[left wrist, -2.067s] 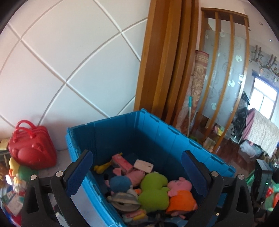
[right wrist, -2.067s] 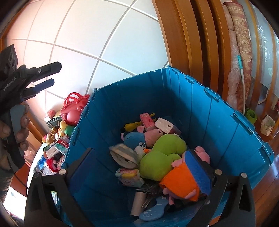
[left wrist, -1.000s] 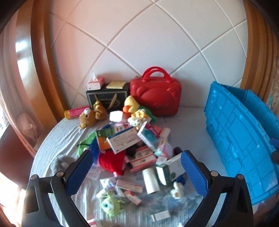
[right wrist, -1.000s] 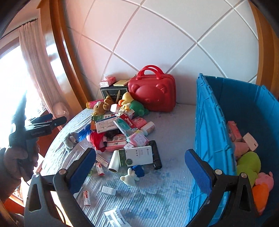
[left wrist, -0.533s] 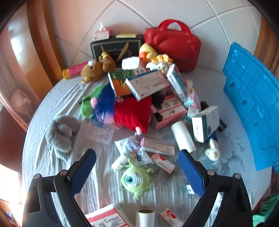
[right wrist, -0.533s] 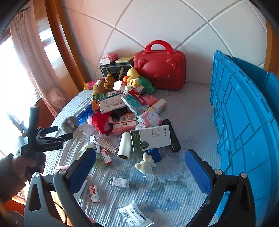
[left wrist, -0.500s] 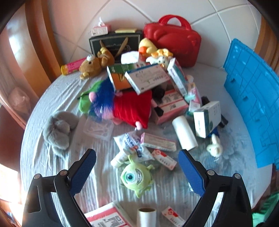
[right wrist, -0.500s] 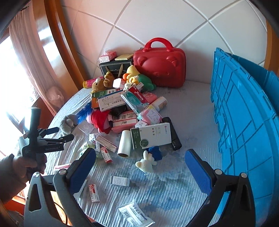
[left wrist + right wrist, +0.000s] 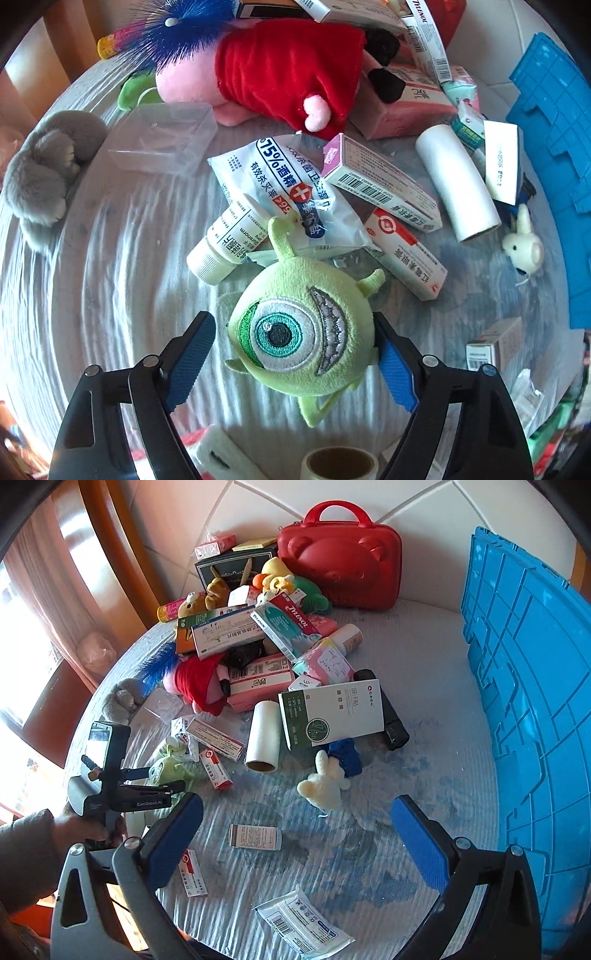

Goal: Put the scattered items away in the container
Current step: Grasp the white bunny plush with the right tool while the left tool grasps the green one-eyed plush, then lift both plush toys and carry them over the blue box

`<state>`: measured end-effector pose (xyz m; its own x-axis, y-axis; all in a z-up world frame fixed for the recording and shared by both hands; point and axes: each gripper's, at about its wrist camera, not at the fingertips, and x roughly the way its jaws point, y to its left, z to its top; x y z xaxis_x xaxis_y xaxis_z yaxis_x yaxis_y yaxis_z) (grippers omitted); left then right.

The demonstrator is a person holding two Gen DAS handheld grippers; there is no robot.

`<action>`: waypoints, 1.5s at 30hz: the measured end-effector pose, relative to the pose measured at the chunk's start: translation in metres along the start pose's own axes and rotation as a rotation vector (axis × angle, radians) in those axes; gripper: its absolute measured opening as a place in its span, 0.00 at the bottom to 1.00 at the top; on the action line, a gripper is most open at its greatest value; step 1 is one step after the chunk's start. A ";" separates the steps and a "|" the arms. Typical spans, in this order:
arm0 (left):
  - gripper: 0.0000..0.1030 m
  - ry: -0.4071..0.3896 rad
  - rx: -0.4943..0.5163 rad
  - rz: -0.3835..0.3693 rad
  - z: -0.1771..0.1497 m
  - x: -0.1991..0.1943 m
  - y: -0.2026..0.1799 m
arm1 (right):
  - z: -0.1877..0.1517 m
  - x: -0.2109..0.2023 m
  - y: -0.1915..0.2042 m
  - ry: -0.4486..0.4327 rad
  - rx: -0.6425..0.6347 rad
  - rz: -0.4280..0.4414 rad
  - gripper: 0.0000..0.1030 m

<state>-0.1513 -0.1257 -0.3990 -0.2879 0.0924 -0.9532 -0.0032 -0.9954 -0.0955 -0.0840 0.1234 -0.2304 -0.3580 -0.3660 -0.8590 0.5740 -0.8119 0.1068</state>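
Your left gripper stands spread around the green one-eyed plush on the grey cloth-covered table, one blue pad clear of the toy's side, the other at or against its opposite flank; whether it presses the fabric cannot be told. Only the left wrist view shows the toy closely: round, lime-green, with a stitched teal eye, a grey toothed grin and small horns, its top touching a crumpled wipes packet and a white bottle. Your right wrist view supplies what that one lacks: the wider spread, with the same plush small at the left in front of your left hand, the blue container along the right edge, a red case against the wall, and a white rabbit toy mid-table. Your right gripper hangs wide open over the cloth, gripping nothing.
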 end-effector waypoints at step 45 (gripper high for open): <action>0.61 -0.196 -0.028 -0.131 -0.016 -0.105 0.026 | -0.011 0.139 -0.024 0.122 0.100 -0.136 0.41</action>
<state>-0.1063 -0.1612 -0.3061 -0.4673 0.2115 -0.8585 -0.0270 -0.9739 -0.2252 -0.1399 0.0971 -0.3578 -0.3318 -0.1975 -0.9225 0.4486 -0.8932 0.0298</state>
